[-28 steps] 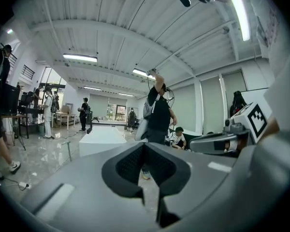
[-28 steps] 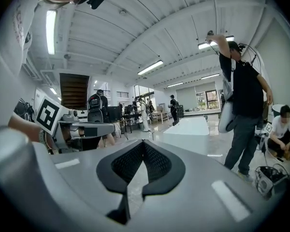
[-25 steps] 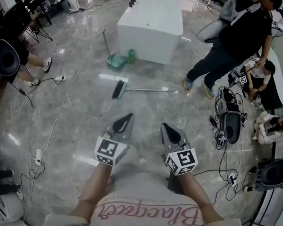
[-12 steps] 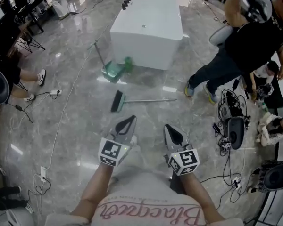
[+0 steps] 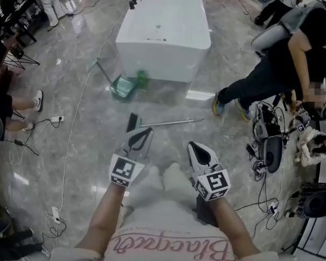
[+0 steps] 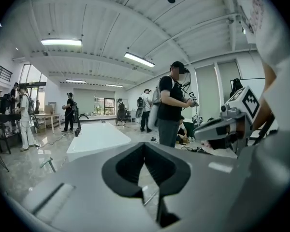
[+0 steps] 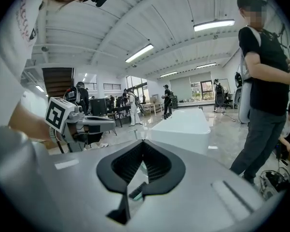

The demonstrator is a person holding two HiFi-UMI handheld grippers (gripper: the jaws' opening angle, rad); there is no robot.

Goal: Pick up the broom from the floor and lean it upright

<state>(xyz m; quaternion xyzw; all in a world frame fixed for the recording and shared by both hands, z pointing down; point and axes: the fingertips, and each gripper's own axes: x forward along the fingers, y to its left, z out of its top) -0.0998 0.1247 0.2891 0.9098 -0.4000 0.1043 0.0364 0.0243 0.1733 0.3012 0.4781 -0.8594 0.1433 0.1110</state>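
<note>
Dark bristles on a flat brush head and a thin silver stick make up the broom [image 5: 168, 123]. It lies flat on the shiny grey stone floor [image 5: 87, 145], brush end to the left and stick running to the right. It sits between the person's two grippers and a big white block [image 5: 163, 31] farther off. There is one broom. There is one green dustpan [image 5: 122, 87] with a long handle, resting on the floor by the near left corner of the block. There are two grippers, and each has one cube with black and white squares on it. The left gripper [image 5: 145, 134] and the right gripper [image 5: 194, 145] are side by side, a little apart, both pointing away from the person and tipped a bit down toward the broom. Two bare arms reach forward behind them, the left arm [image 5: 106, 216] and the right arm [image 5: 228, 230]. The left gripper's jaws are pressed together with nothing between them. The right gripper's jaws are pressed together too, also with nothing in them. Neither gripper touches the broom. One person in dark clothes [image 5: 271, 75] stands bent over at the far right.
</note>
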